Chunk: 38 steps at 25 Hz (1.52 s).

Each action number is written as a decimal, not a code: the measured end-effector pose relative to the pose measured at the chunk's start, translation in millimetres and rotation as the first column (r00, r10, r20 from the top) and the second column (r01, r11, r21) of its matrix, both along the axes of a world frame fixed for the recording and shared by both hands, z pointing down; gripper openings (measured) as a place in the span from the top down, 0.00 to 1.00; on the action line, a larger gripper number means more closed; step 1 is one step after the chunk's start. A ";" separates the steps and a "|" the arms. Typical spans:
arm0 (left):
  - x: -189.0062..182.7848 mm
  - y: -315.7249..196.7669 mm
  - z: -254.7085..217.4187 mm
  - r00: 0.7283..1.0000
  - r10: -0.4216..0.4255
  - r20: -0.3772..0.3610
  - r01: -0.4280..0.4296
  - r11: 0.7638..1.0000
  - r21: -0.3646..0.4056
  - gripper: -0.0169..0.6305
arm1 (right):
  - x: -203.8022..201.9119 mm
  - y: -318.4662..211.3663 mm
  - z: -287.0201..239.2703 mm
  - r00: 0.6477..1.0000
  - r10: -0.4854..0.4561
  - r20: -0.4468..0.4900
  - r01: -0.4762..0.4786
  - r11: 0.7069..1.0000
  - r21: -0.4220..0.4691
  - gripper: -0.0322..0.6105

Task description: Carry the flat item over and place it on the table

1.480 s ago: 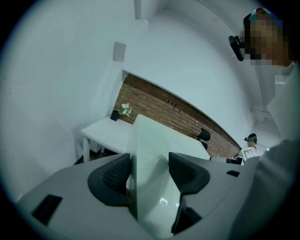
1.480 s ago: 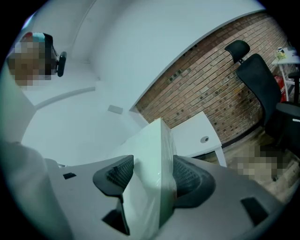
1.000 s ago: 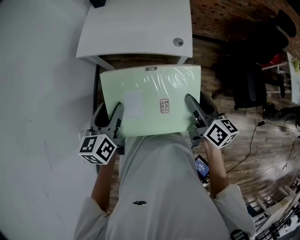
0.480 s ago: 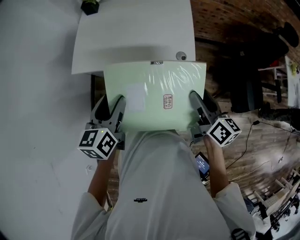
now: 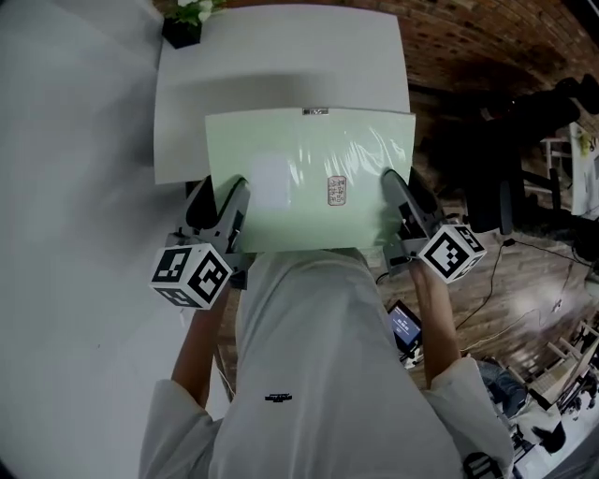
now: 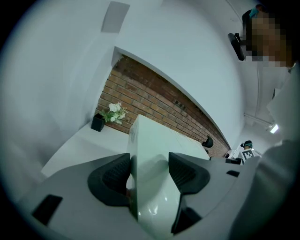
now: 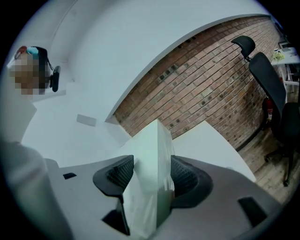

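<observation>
Two sets of tongs hold the pale green flat item (image 5: 309, 178) level in the air. The left tongs (image 5: 227, 213) are clamped on its 8 o'clock corner and the right tongs (image 5: 398, 199) on its 4 o'clock corner. Over the last second we have brought it forward: its far edge now reaches over the near half of the white counter (image 5: 281, 47). A potted plant (image 5: 187, 17) has appeared at 11 o'clock. We judge the carry nearly done; lowering and release remain.
</observation>
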State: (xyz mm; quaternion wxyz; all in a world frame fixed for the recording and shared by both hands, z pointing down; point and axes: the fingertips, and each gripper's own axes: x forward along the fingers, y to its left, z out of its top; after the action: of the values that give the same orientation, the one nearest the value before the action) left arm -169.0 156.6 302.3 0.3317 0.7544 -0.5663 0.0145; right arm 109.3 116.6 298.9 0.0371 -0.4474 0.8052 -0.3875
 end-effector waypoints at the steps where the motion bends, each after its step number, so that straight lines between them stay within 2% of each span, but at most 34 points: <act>1: -8.6 -9.5 3.1 1.000 0.005 -0.006 -0.005 1.000 0.002 0.56 | -8.3 -8.2 2.0 1.000 0.005 -0.004 -0.005 1.000 0.002 0.54; 9: -29.9 -54.0 13.7 0.998 0.029 -0.048 -0.029 1.000 0.002 0.57 | -28.4 -45.3 -0.3 0.998 0.034 -0.048 -0.034 0.999 0.000 0.54; 14: -19.8 -71.2 12.0 0.998 0.006 -0.055 -0.006 1.000 -0.007 0.57 | -19.8 -68.4 -3.6 0.998 0.011 -0.057 -0.012 1.000 -0.008 0.54; 24: 8.5 -134.4 2.2 0.999 -0.044 -0.013 0.044 0.999 -0.020 0.57 | 8.0 -145.2 1.5 0.999 -0.040 -0.003 0.040 0.999 -0.020 0.54; 38: 37.2 -251.4 51.4 0.997 -0.071 -0.007 0.070 0.996 -0.062 0.57 | 35.1 -268.5 50.5 0.998 -0.059 -0.008 0.059 0.996 -0.064 0.54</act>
State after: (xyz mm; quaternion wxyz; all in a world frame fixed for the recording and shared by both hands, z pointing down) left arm -131.7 -94.8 353.7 0.3579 0.7234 -0.5902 0.0166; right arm 144.4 -151.9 349.4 0.0072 -0.4263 0.8055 -0.4116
